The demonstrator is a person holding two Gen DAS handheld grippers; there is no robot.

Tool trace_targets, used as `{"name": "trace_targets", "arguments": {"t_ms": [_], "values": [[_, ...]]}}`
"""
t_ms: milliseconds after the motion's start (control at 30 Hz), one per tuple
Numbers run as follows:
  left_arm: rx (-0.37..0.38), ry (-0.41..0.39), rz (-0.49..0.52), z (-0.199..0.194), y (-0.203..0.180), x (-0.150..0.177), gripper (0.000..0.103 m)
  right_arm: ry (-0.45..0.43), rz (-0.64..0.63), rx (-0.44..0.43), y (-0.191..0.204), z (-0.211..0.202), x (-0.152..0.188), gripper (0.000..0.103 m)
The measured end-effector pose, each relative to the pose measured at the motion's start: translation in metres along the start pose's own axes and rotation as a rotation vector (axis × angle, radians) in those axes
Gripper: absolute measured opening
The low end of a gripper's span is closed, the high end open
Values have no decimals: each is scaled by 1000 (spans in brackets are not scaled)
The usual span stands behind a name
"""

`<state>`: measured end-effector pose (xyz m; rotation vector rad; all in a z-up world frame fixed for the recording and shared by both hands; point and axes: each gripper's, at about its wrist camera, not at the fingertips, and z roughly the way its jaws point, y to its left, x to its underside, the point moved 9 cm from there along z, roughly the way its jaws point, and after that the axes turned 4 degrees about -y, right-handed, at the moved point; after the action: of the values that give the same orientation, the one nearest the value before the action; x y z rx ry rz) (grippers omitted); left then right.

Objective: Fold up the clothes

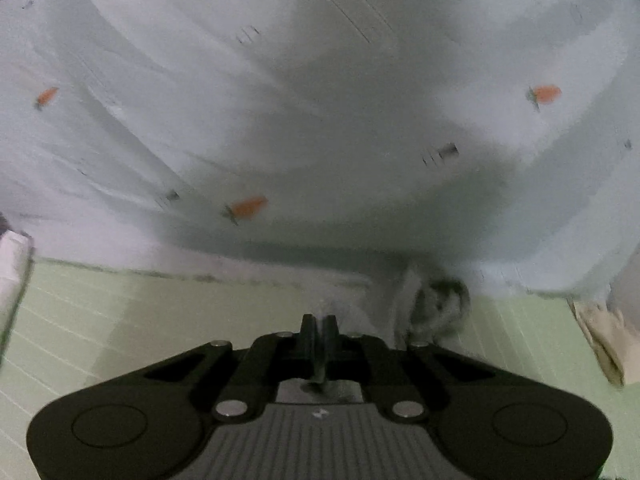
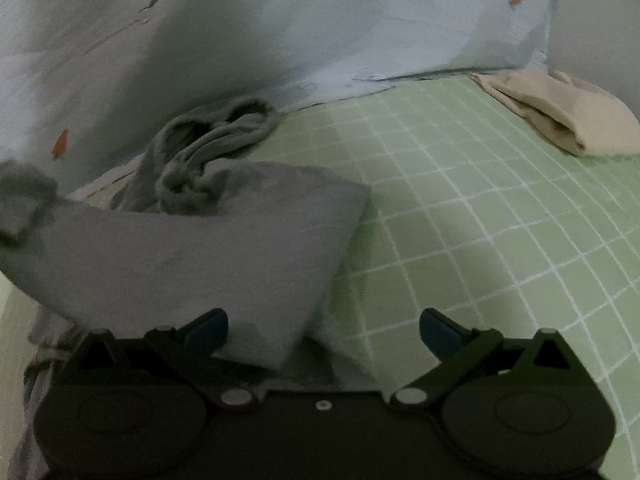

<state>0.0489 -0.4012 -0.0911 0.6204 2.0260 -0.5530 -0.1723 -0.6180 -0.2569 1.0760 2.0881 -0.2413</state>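
A pale blue garment with small orange carrot prints (image 1: 320, 120) fills most of the left wrist view, lifted and blurred. My left gripper (image 1: 319, 326) is shut on its edge. The same blue garment (image 2: 320, 28) hangs at the back of the right wrist view. A grey garment (image 2: 180, 248) with bunched straps (image 2: 208, 152) lies on the green mat just ahead of my right gripper (image 2: 323, 330). The right gripper is open, and the grey cloth's corner lies by its left finger.
A green cutting mat with a white grid (image 2: 480, 220) covers the table. A folded beige garment (image 2: 568, 116) lies at the far right of the mat; it also shows in the left wrist view (image 1: 604, 340). A grey bunched cloth (image 1: 436, 308) sits under the blue garment.
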Motion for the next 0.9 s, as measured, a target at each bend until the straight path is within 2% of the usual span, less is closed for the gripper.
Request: {"name": "trace_targets", "arguments": {"t_ms": [167, 367, 467, 700, 833, 867, 900], "values": [[-78, -47, -56, -11, 35, -14, 4, 2, -54, -21, 13, -1, 2, 103], [-197, -79, -113, -19, 82, -18, 4, 19, -113, -1, 19, 3, 7, 103], [-253, -40, -138, -17, 104, -1, 4, 42, -132, 22, 19, 8, 11, 103], [-384, 185, -231, -4, 145, 79, 5, 87, -141, 69, 12, 16, 17, 103], [-402, 264, -298, -4, 166, 109, 7, 94, -164, 74, 15, 18, 17, 103], [-388, 272, -305, -4, 167, 112, 14, 95, -171, 74, 16, 18, 16, 103], [-373, 280, -312, -3, 168, 115, 25, 96, -178, 74, 17, 18, 16, 103]]}}
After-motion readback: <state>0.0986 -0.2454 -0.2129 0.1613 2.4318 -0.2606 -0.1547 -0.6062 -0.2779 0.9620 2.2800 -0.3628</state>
